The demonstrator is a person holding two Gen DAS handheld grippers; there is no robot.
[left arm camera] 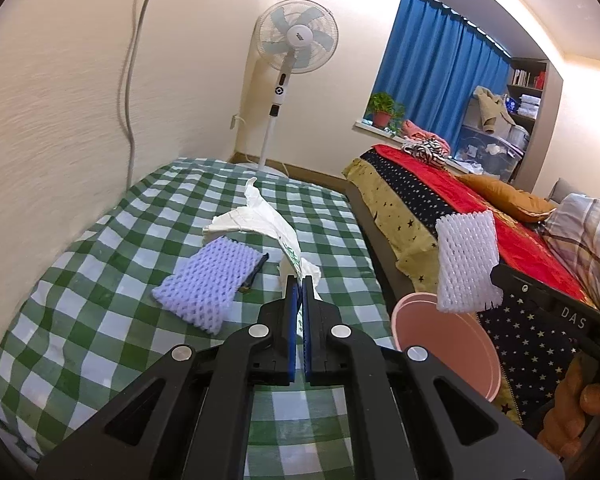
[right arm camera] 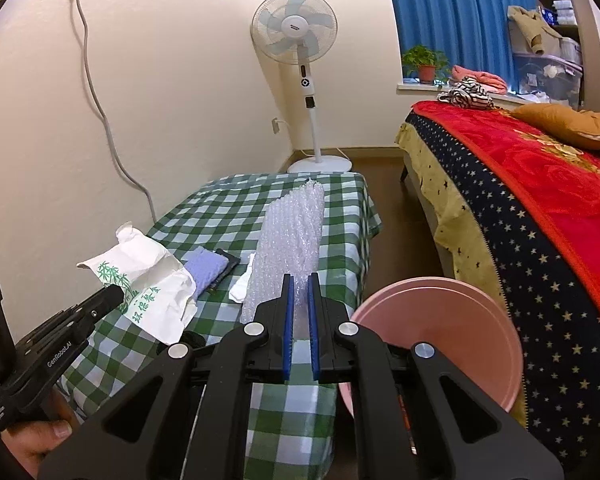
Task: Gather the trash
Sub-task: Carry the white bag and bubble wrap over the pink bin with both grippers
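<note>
Both jaws clamped: left gripper (left arm camera: 300, 280) on paper bag (left arm camera: 260, 220), right gripper (right arm camera: 300, 280) on foam net (left arm camera: 466, 264)

The left gripper (left arm camera: 301, 280) points forward and somewhat downward, its blue-padded fingers (left arm camera: 293, 320) pressed nearly together on a thin white sheet. The right gripper (right arm camera: 301, 280) tilts down likewise — its fingers (right arm camera: 287, 320) stand a narrow gap apart, clamped on a soft white piece that rises between them. A bare hand (right arm camera: 40, 436) grips the left gripper's handle; another hand (left arm camera: 580, 404) grips the right one's — thumb visible on each.
</note>
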